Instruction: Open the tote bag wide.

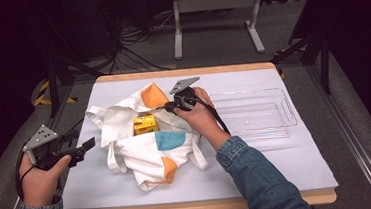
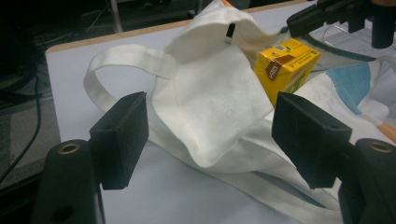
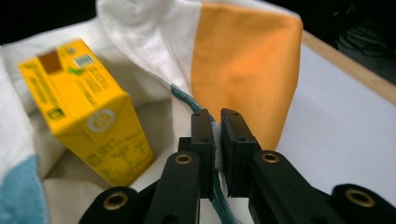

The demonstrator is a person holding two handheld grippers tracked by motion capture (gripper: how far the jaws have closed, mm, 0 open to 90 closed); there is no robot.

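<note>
Right tool [image 3: 217, 135] pinches bag [image 3: 243, 60] rim beside carton [image 3: 86, 109]

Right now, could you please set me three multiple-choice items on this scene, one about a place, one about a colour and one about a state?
1. Where is the yellow carton?
A. In the clear tray
B. On the cloth bag, at its opening
C. On the floor

2. What colour is the bag panel just beyond the right gripper?
A. Orange
B. Green
C. Black

3. How do the jaws of the left gripper stand?
A. Shut on the carton
B. Shut on a strap
C. Open, holding nothing

Answers:
1. B, since the high view shows the carton amid the folds of the cloth bag, while the clear tray sits apart.
2. A, as the right gripper view shows an orange panel behind jaws pinching the bag's edge.
3. C, because the left gripper view shows both jaws wide apart.
</note>
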